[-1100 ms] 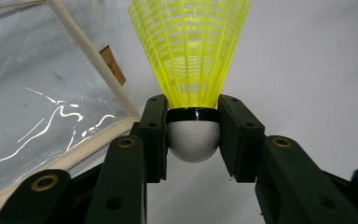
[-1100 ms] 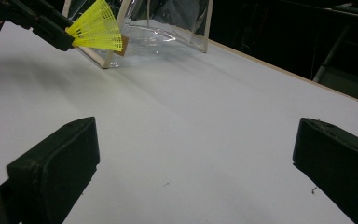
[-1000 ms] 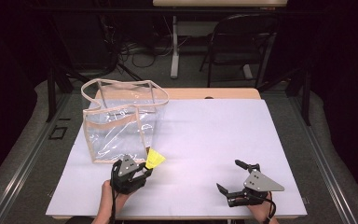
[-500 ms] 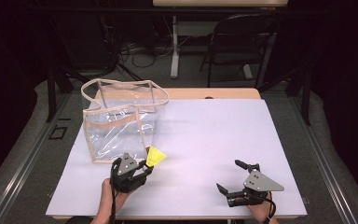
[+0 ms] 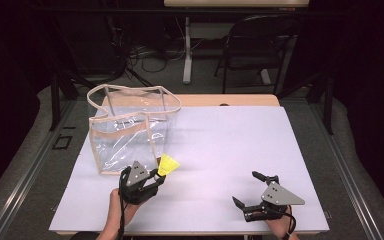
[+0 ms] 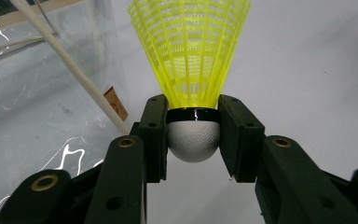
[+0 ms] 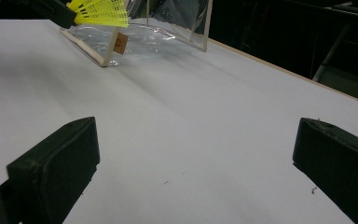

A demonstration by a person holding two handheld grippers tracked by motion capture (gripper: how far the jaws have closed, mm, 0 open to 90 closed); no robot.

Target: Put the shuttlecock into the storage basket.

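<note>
2 claws: left claw (image 6: pixel 193 133) clamps yellow shuttlecock (image 6: pixel 191 56); right claw (image 7: pixel 191 163) gapes wide.

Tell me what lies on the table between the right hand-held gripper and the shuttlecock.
Nothing: in the high view, bare white table runs from the open right hand-held gripper to the yellow shuttlecock, held in the left hand-held gripper.

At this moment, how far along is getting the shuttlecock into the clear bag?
Done: the left gripper is shut on the yellow shuttlecock, pinching its white cork base. In hand: it is held beside the clear bag, near the bag's front corner. Left: the shuttlecock is still outside the bag. The right gripper sits open over the white tabletop, holding nothing.
</note>
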